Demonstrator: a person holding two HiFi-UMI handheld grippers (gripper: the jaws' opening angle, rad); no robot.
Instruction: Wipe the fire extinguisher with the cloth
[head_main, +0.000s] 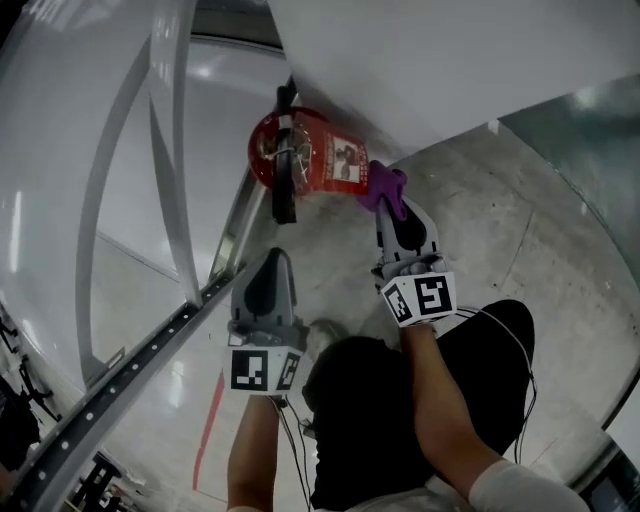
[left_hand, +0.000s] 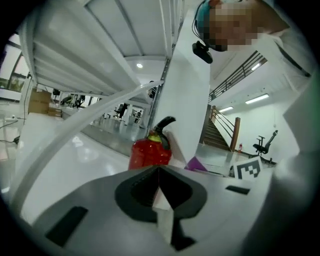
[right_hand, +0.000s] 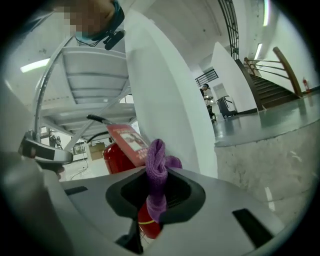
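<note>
Right tongs (head_main: 392, 212) pinch the purple cloth (head_main: 383, 186) just beside the fire extinguisher (head_main: 322, 152) at the wall (head_main: 450, 60) edge; left tongs (head_main: 274, 258) closed, empty, above the floor (head_main: 345, 262).

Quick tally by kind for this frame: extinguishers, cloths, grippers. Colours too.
fire extinguisher, red: 1
cloth, purple, clamped in the right gripper: 1
grippers, counting that one and the left gripper, which is shut and empty: 2
Total: 4
</note>
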